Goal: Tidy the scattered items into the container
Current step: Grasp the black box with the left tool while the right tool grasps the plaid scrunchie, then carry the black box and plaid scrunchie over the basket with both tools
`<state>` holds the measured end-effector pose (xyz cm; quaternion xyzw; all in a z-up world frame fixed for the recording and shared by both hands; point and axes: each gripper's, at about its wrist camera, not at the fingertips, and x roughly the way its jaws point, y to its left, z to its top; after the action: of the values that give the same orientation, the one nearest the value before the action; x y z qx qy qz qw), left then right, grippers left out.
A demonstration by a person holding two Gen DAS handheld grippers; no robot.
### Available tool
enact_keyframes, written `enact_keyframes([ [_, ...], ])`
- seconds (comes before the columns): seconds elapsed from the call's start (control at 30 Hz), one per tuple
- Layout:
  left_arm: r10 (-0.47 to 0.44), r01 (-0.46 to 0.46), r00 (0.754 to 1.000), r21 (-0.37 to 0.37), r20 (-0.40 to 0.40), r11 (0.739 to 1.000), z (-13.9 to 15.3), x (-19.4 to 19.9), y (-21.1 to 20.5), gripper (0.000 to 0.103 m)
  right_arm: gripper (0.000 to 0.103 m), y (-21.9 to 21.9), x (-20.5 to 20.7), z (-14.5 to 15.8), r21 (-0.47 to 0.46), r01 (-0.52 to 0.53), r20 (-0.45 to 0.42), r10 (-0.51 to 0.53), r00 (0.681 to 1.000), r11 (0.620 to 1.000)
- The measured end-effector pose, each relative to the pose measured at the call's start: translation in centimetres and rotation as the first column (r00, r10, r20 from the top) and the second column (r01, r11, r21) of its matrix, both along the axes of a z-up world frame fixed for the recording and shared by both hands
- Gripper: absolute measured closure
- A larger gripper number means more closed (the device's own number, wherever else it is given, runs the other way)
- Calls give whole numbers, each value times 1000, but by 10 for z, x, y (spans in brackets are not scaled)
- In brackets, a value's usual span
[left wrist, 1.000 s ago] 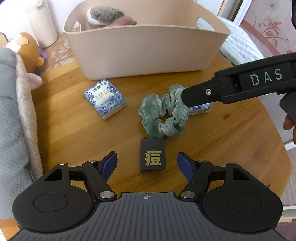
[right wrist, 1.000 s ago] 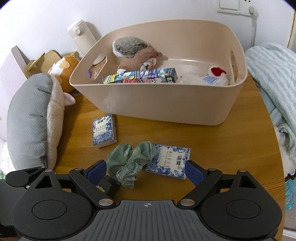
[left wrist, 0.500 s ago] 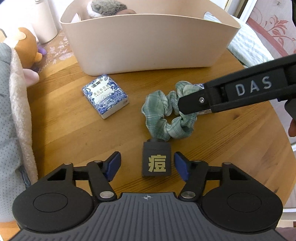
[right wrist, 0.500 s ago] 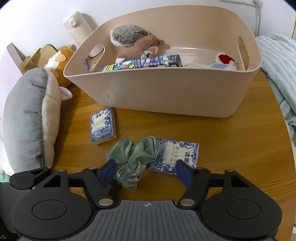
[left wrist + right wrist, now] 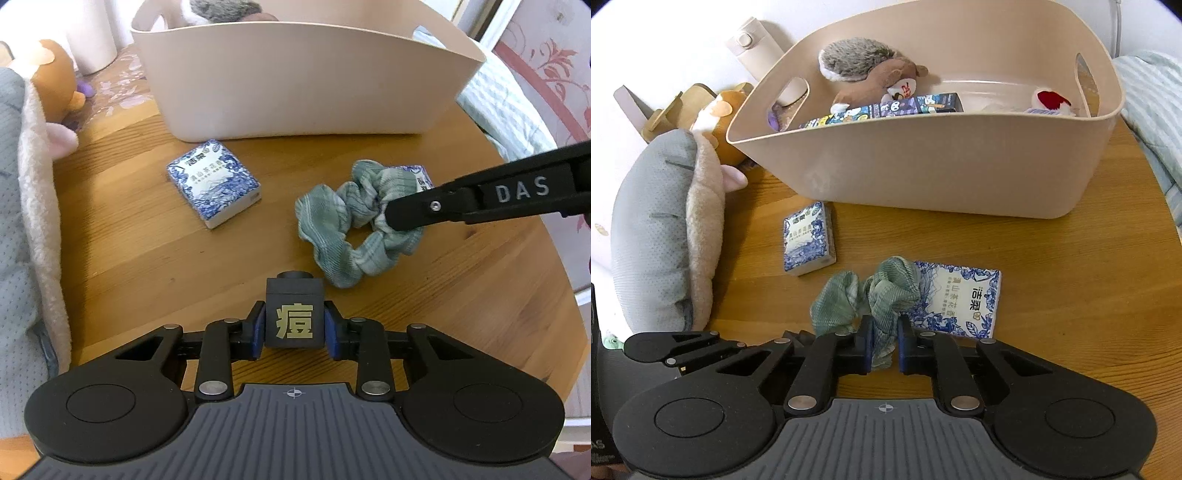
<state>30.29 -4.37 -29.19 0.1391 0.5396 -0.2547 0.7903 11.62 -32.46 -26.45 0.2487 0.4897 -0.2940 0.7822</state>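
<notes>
Left tool (image 5: 294,329) closing on a small black block (image 5: 294,314), rigid and smooth with a gold character on it, pads already pressing its sides. Right tool (image 5: 883,345) clamping a soft, ribbed green scrunchie (image 5: 871,299) lying on the wooden counter (image 5: 1071,314). Risking the block slipping from a shallow pinch; risking the scrunchie dragging the glossy tissue pack (image 5: 960,299) beneath it. Sitting beyond: the beige plastic tub (image 5: 942,166), smooth-walled.

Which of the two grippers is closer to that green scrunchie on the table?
Right. The right gripper is clamped on the green scrunchie itself. The left gripper sits just short of it, closing on the small black block.
</notes>
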Motion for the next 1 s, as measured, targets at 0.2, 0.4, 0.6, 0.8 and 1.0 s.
enact_keyframes([
  [0.2, 55, -55, 998, -26, -6, 998, 5, 5, 8, 71, 92, 5, -3, 13, -6, -12, 26, 12, 1000, 1000],
  [0.4, 44, -43, 999, -44, 26, 998, 21, -5, 10, 71, 92, 13, -5, 33, -25, -34, 61, 35, 998, 999],
  [0.6, 69, -65, 996, -69, 53, 996, 40, -9, 20, 71, 92, 20, -7, 55, -56, -52, 92, 57, 994, 997],
  [0.8, 100, -93, 990, -69, 103, 993, 60, -4, 29, 71, 92, 23, -10, 78, -95, -60, 118, 71, 990, 994],
  [1.0, 125, -111, 982, -101, 144, 989, 82, 4, 33, 71, 92, 23, -10, 94, -126, -65, 135, 82, 988, 990],
])
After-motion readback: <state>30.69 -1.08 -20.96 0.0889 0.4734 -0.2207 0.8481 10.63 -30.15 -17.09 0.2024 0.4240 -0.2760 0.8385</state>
